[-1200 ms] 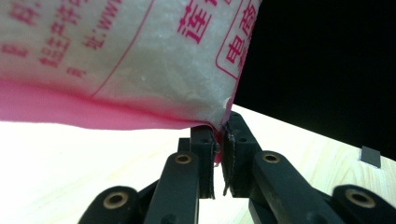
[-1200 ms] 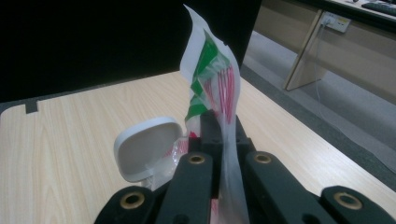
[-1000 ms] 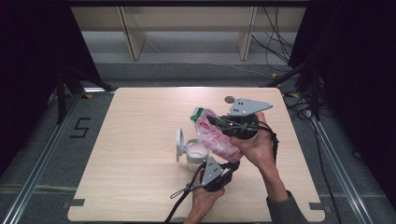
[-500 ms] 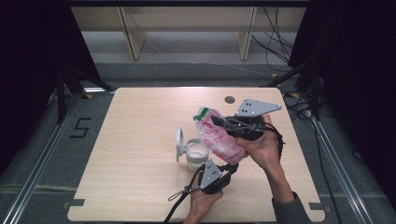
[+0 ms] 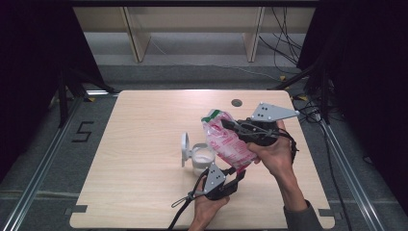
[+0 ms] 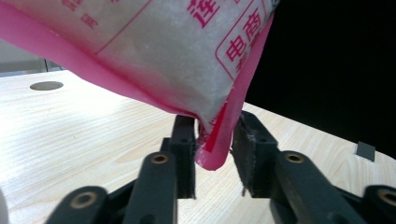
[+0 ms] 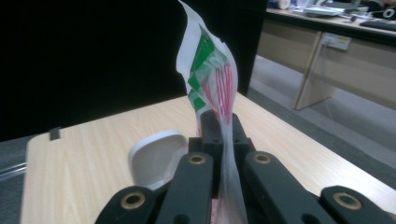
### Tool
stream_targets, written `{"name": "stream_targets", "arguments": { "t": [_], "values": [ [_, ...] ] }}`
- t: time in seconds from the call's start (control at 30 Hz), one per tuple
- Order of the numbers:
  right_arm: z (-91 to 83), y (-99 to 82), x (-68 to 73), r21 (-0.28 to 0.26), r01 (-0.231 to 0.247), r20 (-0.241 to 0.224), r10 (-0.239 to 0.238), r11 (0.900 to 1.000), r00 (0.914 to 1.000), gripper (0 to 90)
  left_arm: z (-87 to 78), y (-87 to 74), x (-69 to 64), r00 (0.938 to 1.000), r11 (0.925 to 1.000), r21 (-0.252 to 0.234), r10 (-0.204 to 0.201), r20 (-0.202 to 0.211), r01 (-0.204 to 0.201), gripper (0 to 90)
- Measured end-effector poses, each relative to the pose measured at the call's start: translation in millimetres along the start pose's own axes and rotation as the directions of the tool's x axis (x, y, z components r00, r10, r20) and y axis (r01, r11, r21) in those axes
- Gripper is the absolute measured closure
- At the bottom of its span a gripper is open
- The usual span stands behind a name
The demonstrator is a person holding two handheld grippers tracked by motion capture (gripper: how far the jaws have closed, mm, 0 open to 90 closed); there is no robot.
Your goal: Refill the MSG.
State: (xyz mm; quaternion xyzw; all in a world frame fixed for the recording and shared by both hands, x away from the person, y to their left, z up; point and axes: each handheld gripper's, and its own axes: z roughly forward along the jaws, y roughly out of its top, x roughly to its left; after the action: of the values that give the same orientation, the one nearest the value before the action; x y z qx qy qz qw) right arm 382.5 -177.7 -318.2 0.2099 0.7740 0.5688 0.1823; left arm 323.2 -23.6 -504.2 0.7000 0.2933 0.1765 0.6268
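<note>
Right tongs (image 5: 230, 126) clench the top of the pink plastic bag of white powder (image 5: 230, 144), tilted over the white lidded jar (image 5: 202, 160) mid-worktop. Left tongs (image 6: 214, 151), just been opening, stand released around its bottom corner. Next: regrip, tip.

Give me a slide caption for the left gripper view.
Pink bag corner hanging between the left gripper fingers, which have just been opening.

One pink bag (image 5: 230, 144) at frame centre, one white jar (image 5: 202, 159) with one open lid (image 5: 184, 144) left of it, two grippers (image 5: 232, 126) (image 5: 238, 177), one table (image 5: 144, 144).
</note>
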Motion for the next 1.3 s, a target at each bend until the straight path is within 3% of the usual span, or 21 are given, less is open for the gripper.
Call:
{"name": "stream_targets", "arguments": {
  "t": [0.1, 0.13, 0.17, 0.2, 0.27, 0.33, 0.37, 0.4, 0.43, 0.47, 0.53, 0.6, 0.7, 0.8, 0.9, 0.93, 0.97, 1.2, 1.23, 1.27, 1.3],
  "values": [
    [-3.3, -1.0, 0.8, -0.009, -0.031, -0.006, 0.031, 0.9995, 0.9995, 90.0, -2.2, 0.2, -0.2, 1.0, 1.0, -0.001, -0.001, 0.009, 0.001, 64.5],
    [-4.1, -1.1, 0.5, -0.013, -0.027, -0.003, 0.027, 0.9996, 0.9996, 90.0, -4.0, 0.3, 0.4, 0.9998, 0.9998, 0.006, 0.017, 0.01, -0.017, 63.5],
    [-4.4, -1.4, -0.8, -0.018, -0.018, -0.009, 0.018, 0.9997, 0.9998, 90.0, -4.7, 0.2, -0.5, 0.9999, 0.9999, 0.002, 0.012, 0.006, -0.012, 62.5],
    [-4.8, -2.0, -0.9, -0.023, -0.021, -0.008, 0.021, 0.9995, 0.9998, 90.0, -4.3, 0.1, -2.7, 0.9996, 0.9994, -0.024, -0.022, 0.018, 0.023, 61.1],
    [-6.2, -3.0, -0.7, -0.019, -0.04, -0.009, 0.04, 0.999, 0.9992, 90.0, -7.8, 1.1, -1.4, 0.9999, 0.9999, 0.003, 0.015, 0.008, -0.015, 58.5],
    [-6.5, -3.7, -1.1, -0.024, -0.043, -0.03, 0.042, 0.9988, 0.9987, 90.0, -10.4, 1.1, -2.3, 0.9997, 0.9996, 0.013, 0.024, 0.003, -0.024, 57.0],
    [-7.7, -3.9, -0.9, -0.025, -0.04, -0.015, 0.039, 0.9989, 0.9991, 90.0, -11.0, 0.8, -1.8, 0.9998, 0.9998, 0.009, 0.02, 0.006, -0.02, 55.6],
    [-7.9, -4.0, -3.4, -0.042, -0.004, 0.004, 0.004, 0.9991, 1.0, 90.0, -12.6, 0.9, -1.5, 0.9998, 0.9997, 0.017, 0.019, 0.002, -0.019, 55.0],
    [-7.8, -4.7, -2.3, -0.044, -0.031, -0.019, 0.031, 0.9985, 0.9993, 90.0, -14.0, 1.0, -1.0, 0.9999, 0.9998, 0.016, 0.014, -0.001, -0.014, 54.2],
    [-10.0, -4.9, -0.6, -0.027, -0.052, -0.014, 0.051, 0.9983, 0.9986, 90.0, -16.7, 1.2, -0.3, 0.9998, 0.9997, 0.018, 0.016, -0.007, -0.016, 53.1],
    [-11.0, -5.1, -2.0, -0.033, -0.034, -0.011, 0.033, 0.9989, 0.9994, 90.0, -19.8, 1.4, 1.1, 0.9994, 0.9989, 0.032, 0.034, -0.007, -0.034, 52.6],
    [-11.8, -6.6, -2.8, -0.027, -0.04, -0.015, 0.04, 0.9988, 0.9991, 90.0, -22.2, 2.0, -0.7, 0.9999, 1.0, 0.004, -0.003, -0.014, 0.003, 51.5],
    [-12.7, -9.6, -6.2, -0.037, -0.022, 0.005, 0.022, 0.9991, 0.9997, 90.0, -29.5, 3.4, -0.6, 0.9997, 0.9997, 0.022, 0.007, -0.022, -0.006, 46.7],
    [-16.0, -13.0, -8.2, -0.026, -0.022, 0.021, 0.023, 0.9994, 0.9995, 90.0, -36.8, 4.9, 0.9, 0.9999, 1.0, 0.009, 0.003, -0.012, -0.003, 45.6],
    [-18.1, -18.8, -8.1, -0.023, -0.057, 0.026, 0.057, 0.9981, 0.998, 90.0, -45.7, 8.4, 1.6, 0.9998, 0.9998, 0.02, 0.009, -0.019, -0.009, 43.3],
    [-17.9, -20.2, -9.7, -0.025, -0.048, 0.013, 0.048, 0.9985, 0.9987, 90.0, -48.8, 9.1, 2.8, 0.9998, 0.9996, 0.022, 0.016, -0.016, -0.015, 42.7],
    [-19.1, -22.1, -10.1, -0.018, -0.051, 0.017, 0.051, 0.9985, 0.9985, 90.0, -52.3, 10.0, 5.4, 0.9989, 0.9987, 0.022, 0.045, -0.013, -0.045, 42.6],
    [-24.7, -34.9, -12.0, 0.002, -0.079, 0.036, 0.079, 0.9969, 0.9962, 90.0, -72.5, 6.8, 11.9, 0.9967, 0.9976, 0.03, 0.064, -0.05, -0.063, 41.3],
    [-24.7, -36.6, -13.9, 0.006, -0.071, 0.024, 0.071, 0.9974, 0.9972, 90.0, -73.7, 5.0, 12.6, 0.9969, 0.9984, 0.026, 0.053, -0.058, -0.051, 40.8],
    [-25.6, -38.6, -14.4, 0.013, -0.072, 0.04, 0.072, 0.9973, 0.9966, 90.0, -75.4, 4.1, 14.4, 0.9968, 0.9982, 0.033, 0.051, -0.062, -0.049, 40.2],
    [-24.3, -40.8, -15.8, 0.008, -0.07, 0.018, 0.07, 0.9975, 0.9974, 90.0, -76.3, 2.9, 15.4, 0.9971, 0.9989, 0.028, 0.038, -0.067, -0.036, 39.9]
  ]
}}
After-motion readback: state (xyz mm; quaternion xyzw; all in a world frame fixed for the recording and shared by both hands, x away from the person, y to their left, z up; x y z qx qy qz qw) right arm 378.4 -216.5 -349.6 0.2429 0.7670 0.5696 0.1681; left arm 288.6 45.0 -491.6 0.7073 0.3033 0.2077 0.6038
